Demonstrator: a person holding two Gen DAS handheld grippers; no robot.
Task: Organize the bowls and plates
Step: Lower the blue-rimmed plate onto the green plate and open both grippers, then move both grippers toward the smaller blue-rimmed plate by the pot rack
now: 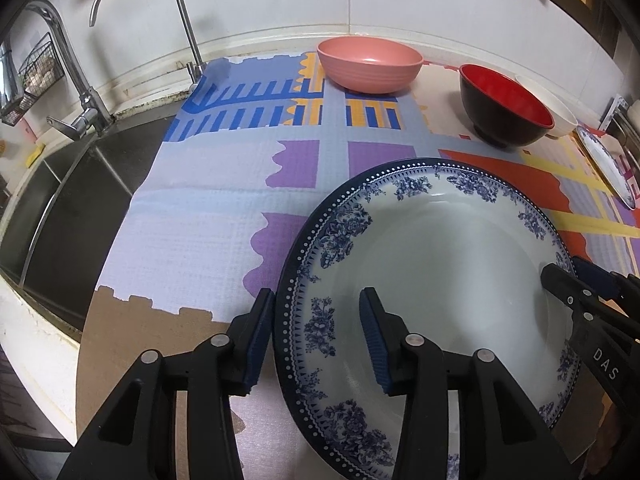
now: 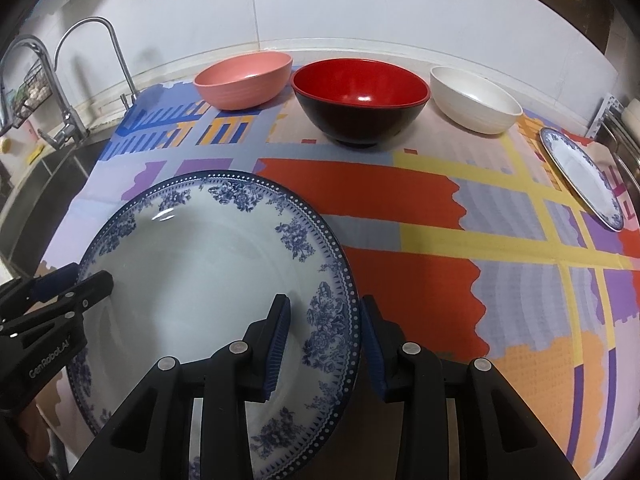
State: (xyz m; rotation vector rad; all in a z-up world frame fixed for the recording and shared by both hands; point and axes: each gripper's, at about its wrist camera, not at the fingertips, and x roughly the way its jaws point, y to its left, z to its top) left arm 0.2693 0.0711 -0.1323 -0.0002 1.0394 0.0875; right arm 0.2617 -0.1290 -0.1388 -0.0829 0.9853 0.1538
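On the counter's patterned mat [image 2: 432, 216], nearest me, lay the blue-and-white floral plate [image 2: 208, 280]. My left tongs [image 1: 316, 332] and right tongs [image 2: 326, 340] each stood parted astride its opposite rims, not visibly pinching. Step judged: two-handed pickup. Next, I reckoned: close both, lift level, carry toward the second plate [image 2: 584, 176], past pink bowl [image 2: 244, 80], red-and-black bowl [image 2: 360, 100], white bowl [image 2: 476, 100].

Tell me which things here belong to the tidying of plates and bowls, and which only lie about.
Belong: large blue-patterned plate, second patterned plate, pink bowl, red-and-black bowl, white bowl.

Lying about: faucets, wire basket, sink, colourful mat.
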